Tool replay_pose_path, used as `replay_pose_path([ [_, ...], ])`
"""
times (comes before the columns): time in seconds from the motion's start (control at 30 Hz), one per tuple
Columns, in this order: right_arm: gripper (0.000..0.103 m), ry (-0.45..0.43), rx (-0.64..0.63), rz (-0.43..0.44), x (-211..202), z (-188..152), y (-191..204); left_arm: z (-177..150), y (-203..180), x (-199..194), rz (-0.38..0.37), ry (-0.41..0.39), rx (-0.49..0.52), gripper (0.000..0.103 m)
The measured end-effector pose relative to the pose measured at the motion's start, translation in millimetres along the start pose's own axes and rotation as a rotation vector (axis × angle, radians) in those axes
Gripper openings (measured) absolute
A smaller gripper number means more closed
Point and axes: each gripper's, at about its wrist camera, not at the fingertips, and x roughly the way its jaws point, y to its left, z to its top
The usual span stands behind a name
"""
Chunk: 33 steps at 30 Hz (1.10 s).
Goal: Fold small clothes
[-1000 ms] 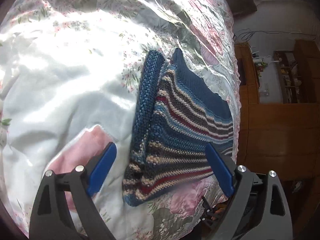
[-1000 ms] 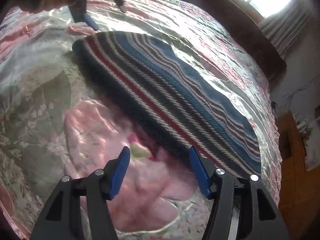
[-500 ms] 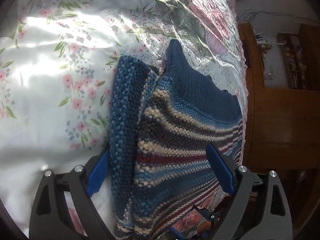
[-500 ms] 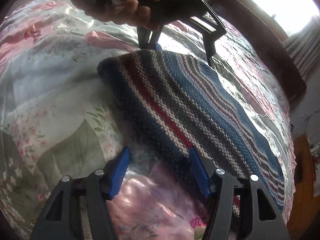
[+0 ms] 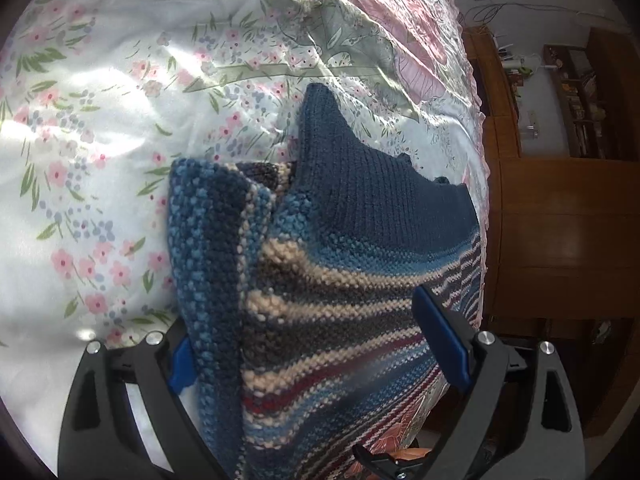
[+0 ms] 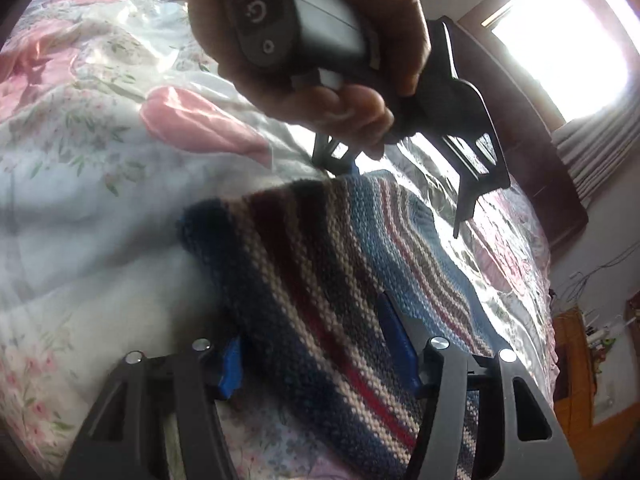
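Note:
A knitted garment (image 5: 320, 280) with blue, cream, grey and dark red stripes lies folded on a floral bedspread (image 5: 100, 160). Its plain blue part points away in the left wrist view. My left gripper (image 5: 312, 348) is open, one blue pad on each side of the garment's near end. In the right wrist view the garment (image 6: 320, 280) runs diagonally, and my right gripper (image 6: 314, 354) is open, straddling its dark blue edge. A hand (image 6: 340, 60) holds the left gripper (image 6: 400, 196) over the garment's far end.
The bedspread (image 6: 80, 220) is glossy and wrinkled. The bed's edge runs down the right side, with a wooden cabinet (image 5: 560, 220) and shelves beyond. A dark headboard (image 6: 540, 168) and a bright window (image 6: 560, 40) lie behind the bed.
Both grippers have moved in close to the garment, which now lies between their open fingers. The hand and left gripper have come much nearer in the right wrist view.

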Motion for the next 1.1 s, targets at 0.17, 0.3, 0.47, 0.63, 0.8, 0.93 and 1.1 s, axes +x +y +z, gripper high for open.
replay_pose_path([
  [0.17, 0.06, -0.02, -0.017, -0.044, 0, 16, 17, 0, -2, 3, 0.029, 0.016, 0.014, 0.077],
  [0.3, 0.04, -0.002, 0.025, -0.02, 4, 20, 18, 3, 9, 3, 0.056, 0.023, -0.024, 0.037],
  [0.47, 0.015, -0.012, 0.113, 0.01, -2, 20, 0, 0, 4, -5, 0.057, -0.003, -0.017, 0.025],
  [0.63, 0.013, -0.047, 0.195, 0.028, -20, 20, -25, -2, -17, -17, 0.091, -0.022, 0.008, 0.024],
  [0.8, 0.012, -0.073, 0.275, 0.043, -37, 20, -58, -1, -51, -30, 0.117, -0.037, 0.039, 0.023],
  [0.93, 0.012, -0.087, 0.311, 0.041, -53, 18, -72, -1, -80, -38, 0.139, -0.044, 0.069, 0.023],
  [1.1, 0.012, -0.1, 0.35, 0.034, -69, 13, -93, -1, -115, -42, 0.158, -0.05, 0.103, 0.021],
])
